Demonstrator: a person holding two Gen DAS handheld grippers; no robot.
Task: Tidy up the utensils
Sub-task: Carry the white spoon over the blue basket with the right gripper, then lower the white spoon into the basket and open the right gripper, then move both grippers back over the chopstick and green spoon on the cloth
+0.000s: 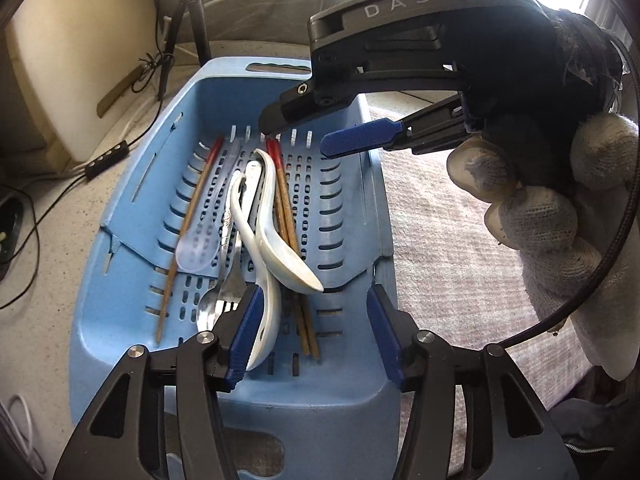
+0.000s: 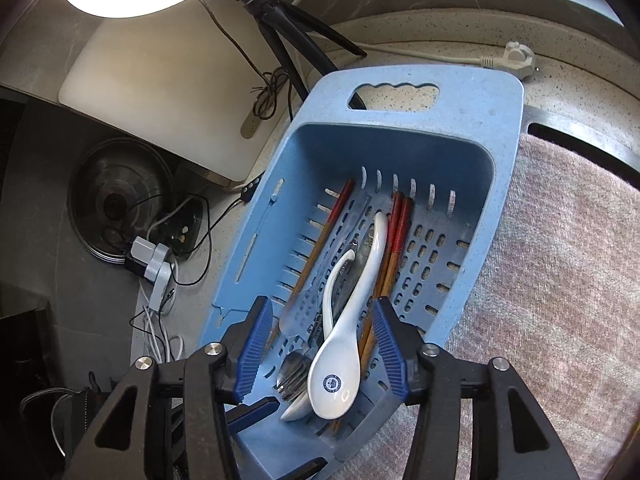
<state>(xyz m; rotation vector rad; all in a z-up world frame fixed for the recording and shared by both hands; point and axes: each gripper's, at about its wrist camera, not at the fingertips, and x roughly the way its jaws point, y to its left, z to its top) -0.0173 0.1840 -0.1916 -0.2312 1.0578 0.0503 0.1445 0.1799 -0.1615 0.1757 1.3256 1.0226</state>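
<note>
Right wrist: spoons (image 2: 340,364), chopsticks (image 2: 396,236) in basket (image 2: 472,128)

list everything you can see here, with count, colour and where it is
basket: one, light blue, slotted, on the speckled counter
ceramic spoons: two, white, piled mid-basket
clear plastic spoon: one, translucent, left of the pile
metal cutlery: a spoon and fork at least, silver, under the white spoons
chopsticks: about four, wooden with red ends, along the basket floor
cloth: one, pinkish grey, right of the basket
cutting board: one, white, behind the basket
tripod: one, black, behind the basket
left gripper: fingers open, empty
right gripper: fingers open, empty
gloved hand: white, holding the right gripper
</note>
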